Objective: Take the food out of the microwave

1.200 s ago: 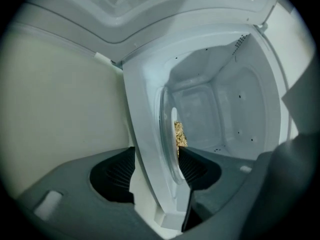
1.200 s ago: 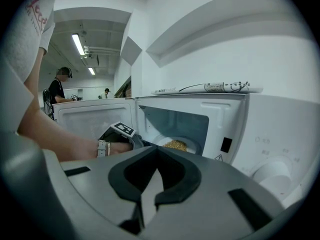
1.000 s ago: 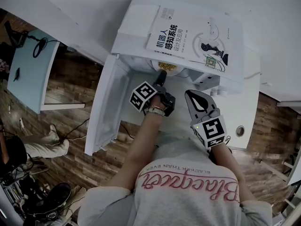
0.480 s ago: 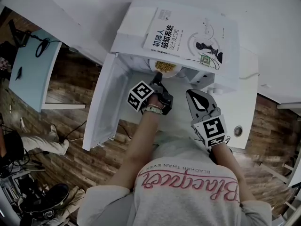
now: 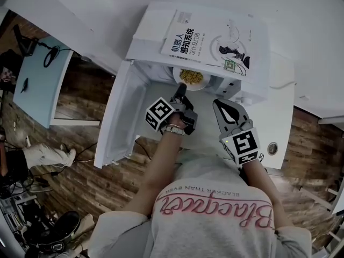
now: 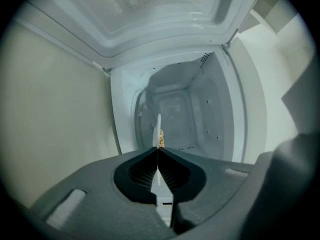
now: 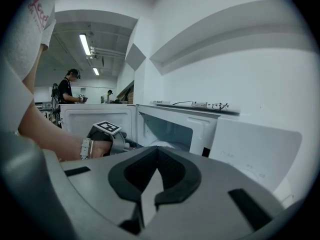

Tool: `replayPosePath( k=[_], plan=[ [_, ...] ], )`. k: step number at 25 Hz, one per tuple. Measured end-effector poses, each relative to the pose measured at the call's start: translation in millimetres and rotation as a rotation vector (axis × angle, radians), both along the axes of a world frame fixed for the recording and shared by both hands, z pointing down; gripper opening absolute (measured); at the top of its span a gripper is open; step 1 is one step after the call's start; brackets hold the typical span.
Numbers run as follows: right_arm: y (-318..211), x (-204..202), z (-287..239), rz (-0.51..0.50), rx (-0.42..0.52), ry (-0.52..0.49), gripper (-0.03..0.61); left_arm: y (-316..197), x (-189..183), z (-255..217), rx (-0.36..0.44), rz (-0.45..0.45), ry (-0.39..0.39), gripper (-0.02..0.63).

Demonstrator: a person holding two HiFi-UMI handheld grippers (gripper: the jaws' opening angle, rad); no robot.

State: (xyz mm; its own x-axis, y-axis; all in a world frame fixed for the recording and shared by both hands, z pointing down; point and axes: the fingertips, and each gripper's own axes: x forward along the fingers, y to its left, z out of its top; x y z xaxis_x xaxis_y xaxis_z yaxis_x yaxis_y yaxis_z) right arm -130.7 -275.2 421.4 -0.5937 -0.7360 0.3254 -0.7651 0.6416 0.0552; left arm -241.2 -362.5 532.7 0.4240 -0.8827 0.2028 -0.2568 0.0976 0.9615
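Observation:
A white plate (image 5: 192, 78) of yellow food sits at the mouth of the open white microwave (image 5: 156, 31). My left gripper (image 5: 180, 90) reaches in and is shut on the plate's near rim. In the left gripper view the plate (image 6: 158, 126) shows edge-on as a thin white line with yellow food, pinched between the pads of the left gripper (image 6: 158, 151), with the bare oven cavity (image 6: 190, 114) behind. My right gripper (image 5: 221, 105) hangs outside the oven, to the right, shut on nothing. The right gripper view shows the right gripper (image 7: 157, 164), the plate's rim (image 7: 162, 145) and the left gripper's marker cube (image 7: 107, 127).
The microwave door (image 5: 121, 117) stands swung open to the left. A book (image 5: 209, 42) lies on the oven's top. The oven rests on a white table (image 5: 282, 117). A light blue desk (image 5: 35, 85) and wood floor lie to the left. People (image 7: 67, 86) stand far off.
The plate of food shows further out from under the microwave's top, with the left gripper at its rim and slightly raised. The right gripper has stayed put.

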Motion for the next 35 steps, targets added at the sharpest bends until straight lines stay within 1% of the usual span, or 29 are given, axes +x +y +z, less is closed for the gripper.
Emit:
replayPosePath(
  k=[5, 11, 18, 24, 31, 35],
  plan=[
    [-0.6, -2.6, -4.6, -0.004, 0.020, -0.030, 0.009, 14.8, 4.4, -17.3, 0.039, 0.003, 0.006, 0.009],
    [-3.4, -3.7, -9.8, 0.004, 0.033, -0.068, 0.009, 36.7, -0.9, -36.2, 0.077, -0.048, 0.001, 0.009],
    [-2.4, -11.0, -14.6, -0.004, 0.056, -0.077, 0.009, 56.3, -3.3, -56.7, 0.114, -0.093, -0.011, 0.009],
    [1.7, -20.6, -15.6, -0.030, 0.057, -0.095, 0.009, 76.2, -2.7, -67.2, 0.119, -0.127, 0.048, 0.009],
    [5.6, -25.9, -15.8, -0.059, 0.064, -0.085, 0.009, 88.7, -10.5, -79.7, 0.155, -0.188, 0.116, 0.009],
    [6.7, -27.0, -15.6, -0.071, 0.065, -0.080, 0.009, 90.6, -12.8, -82.6, 0.168, -0.211, 0.131, 0.009]
  ],
)
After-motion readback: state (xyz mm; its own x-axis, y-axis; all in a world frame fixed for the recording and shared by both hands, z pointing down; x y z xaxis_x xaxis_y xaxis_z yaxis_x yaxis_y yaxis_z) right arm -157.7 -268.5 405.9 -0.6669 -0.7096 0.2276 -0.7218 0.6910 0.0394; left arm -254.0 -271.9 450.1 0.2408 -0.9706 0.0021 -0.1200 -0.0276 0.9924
